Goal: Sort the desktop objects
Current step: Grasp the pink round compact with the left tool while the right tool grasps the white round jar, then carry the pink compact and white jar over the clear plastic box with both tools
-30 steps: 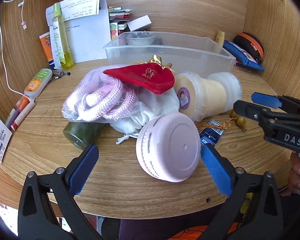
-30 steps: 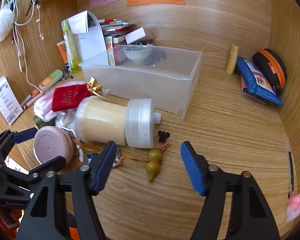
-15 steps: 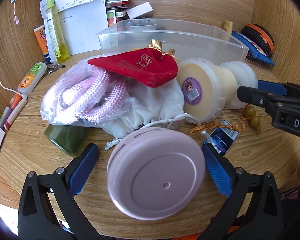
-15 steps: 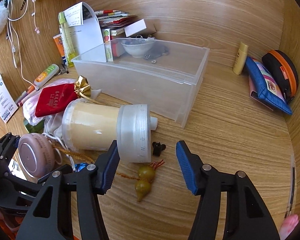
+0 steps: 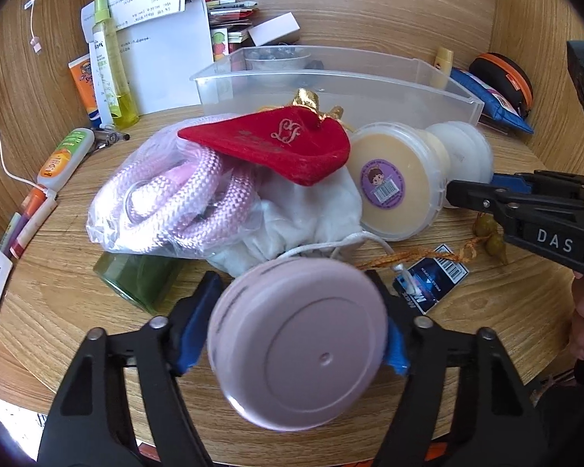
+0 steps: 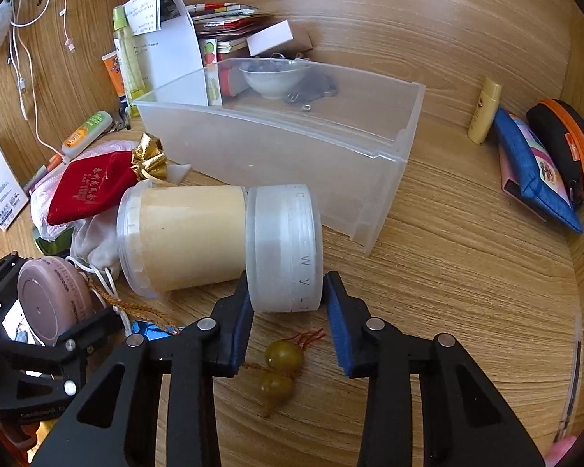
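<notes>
The left gripper (image 5: 298,321) is clamping a pink round case (image 5: 298,354) after closing, while the right gripper (image 6: 288,311) is squeezing the cream jar's (image 6: 190,237) frosted lid (image 6: 284,249).

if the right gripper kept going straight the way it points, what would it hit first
The right gripper already has the frosted white cap of the lying cream bottle between its jaws, which have just been closing. Beyond it, probably the clear plastic bin; depth is unclear.
</notes>
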A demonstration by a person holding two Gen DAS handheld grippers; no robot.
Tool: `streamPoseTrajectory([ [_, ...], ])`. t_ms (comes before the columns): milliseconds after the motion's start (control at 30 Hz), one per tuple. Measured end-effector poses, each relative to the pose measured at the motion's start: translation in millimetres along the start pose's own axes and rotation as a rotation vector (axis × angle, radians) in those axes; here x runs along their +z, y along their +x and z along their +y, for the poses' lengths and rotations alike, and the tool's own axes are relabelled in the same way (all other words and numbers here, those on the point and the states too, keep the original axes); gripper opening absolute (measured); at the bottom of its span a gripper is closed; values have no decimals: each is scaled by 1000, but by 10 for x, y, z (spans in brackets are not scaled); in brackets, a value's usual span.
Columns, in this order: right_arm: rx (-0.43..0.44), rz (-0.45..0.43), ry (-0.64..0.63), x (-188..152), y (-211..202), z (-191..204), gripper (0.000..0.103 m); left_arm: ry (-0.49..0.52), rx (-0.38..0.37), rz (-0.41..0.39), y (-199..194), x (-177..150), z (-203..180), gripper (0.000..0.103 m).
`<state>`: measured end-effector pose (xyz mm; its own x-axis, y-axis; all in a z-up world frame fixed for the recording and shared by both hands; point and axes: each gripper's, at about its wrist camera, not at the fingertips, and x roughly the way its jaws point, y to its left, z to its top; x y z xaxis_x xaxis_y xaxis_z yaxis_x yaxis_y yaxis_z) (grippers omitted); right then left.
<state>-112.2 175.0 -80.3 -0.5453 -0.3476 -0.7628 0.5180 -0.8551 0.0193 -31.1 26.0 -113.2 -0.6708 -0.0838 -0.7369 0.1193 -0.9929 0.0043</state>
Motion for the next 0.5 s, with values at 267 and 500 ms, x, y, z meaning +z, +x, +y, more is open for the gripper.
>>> streamPoseTrajectory([
  [267, 31, -36, 52, -16, -144, -74, 27, -16, 4, -15, -57, 2, 62, 65],
  [500, 30, -80, 68, -37, -356, -106, 27, -29, 0, -62, -242, 19, 99, 65],
])
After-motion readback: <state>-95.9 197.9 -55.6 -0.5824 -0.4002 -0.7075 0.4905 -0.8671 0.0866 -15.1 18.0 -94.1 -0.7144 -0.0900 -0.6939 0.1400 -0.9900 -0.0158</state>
